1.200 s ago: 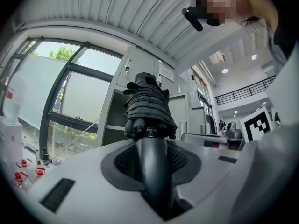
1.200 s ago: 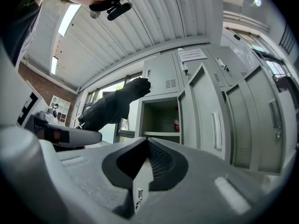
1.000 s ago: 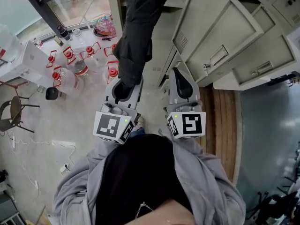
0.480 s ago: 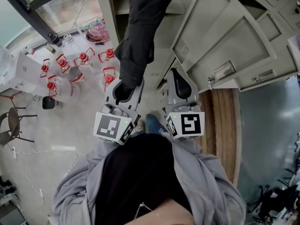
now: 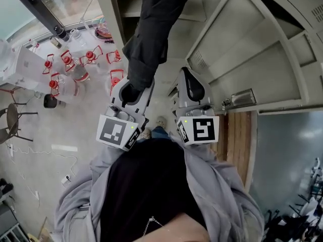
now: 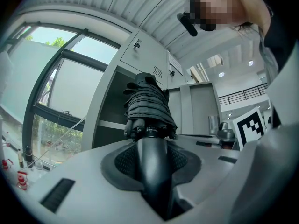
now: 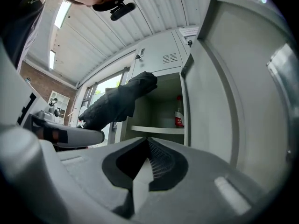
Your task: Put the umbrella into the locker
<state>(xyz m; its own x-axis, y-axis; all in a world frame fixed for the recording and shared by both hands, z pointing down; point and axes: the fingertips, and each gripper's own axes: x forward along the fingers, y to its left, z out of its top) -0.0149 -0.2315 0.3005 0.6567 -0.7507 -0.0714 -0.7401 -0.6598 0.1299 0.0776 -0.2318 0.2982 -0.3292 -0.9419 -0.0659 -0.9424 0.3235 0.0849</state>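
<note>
A black folded umbrella (image 5: 154, 32) points away from me toward the open locker (image 5: 132, 1); its far end reaches the dark compartment. My left gripper (image 5: 132, 92) is shut on the umbrella's handle end. In the left gripper view the handle (image 6: 152, 160) lies clamped between the pads, and the pleated canopy (image 6: 147, 104) stands in front of the locker opening (image 6: 112, 115). My right gripper (image 5: 191, 82) is level beside it, shut with nothing in it. The right gripper view has that gripper (image 7: 145, 164) facing the locker shelf (image 7: 156, 130), with the umbrella (image 7: 117, 104) to its left.
The locker door (image 5: 252, 49) swings open to the right of my right gripper. A red-labelled bottle (image 7: 179, 115) stands on the shelf inside. Several red-capped jugs (image 5: 65, 69) sit on the floor at left, near a window. A chair (image 5: 12, 120) is at the far left.
Both grippers have moved forward toward the locker with the umbrella. The umbrella's far end now reaches further into the opening, and the open door looms larger on the right.
</note>
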